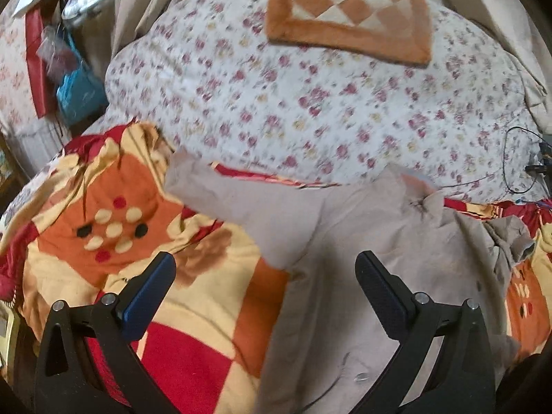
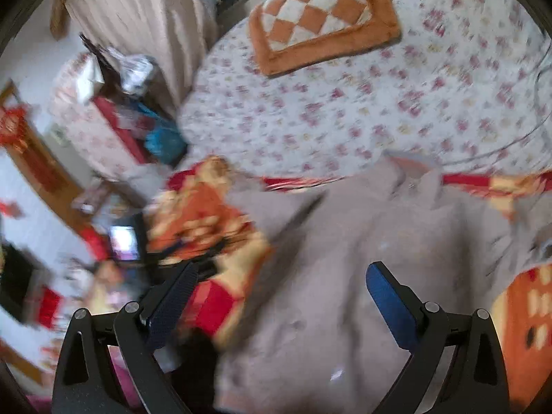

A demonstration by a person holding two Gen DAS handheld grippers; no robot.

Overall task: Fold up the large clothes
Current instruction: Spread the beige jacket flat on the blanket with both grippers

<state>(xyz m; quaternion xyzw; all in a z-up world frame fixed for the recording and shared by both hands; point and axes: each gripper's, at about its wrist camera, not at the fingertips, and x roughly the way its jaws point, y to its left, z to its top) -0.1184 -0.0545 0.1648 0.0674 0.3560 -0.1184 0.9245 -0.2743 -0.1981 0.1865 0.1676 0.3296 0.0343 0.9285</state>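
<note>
One beige shirt (image 1: 362,241) lies spread, collar away from the cameras, on one red-orange-cream patterned blanket (image 1: 120,224) at the near end of the bed, directly under and ahead of both tools. Left tool (image 1: 265,269): jaws wide apart, empty, left finger over blanket and right finger over shirt, above the shirt's left edge; right tool (image 2: 279,276): likewise spread and empty, over the shirt body (view motion-blurred, contact with cloth cannot be told). Beyond the collar: one floral sheet (image 1: 310,103) carrying one orange-and-cream checkered cushion (image 1: 352,17).
</note>
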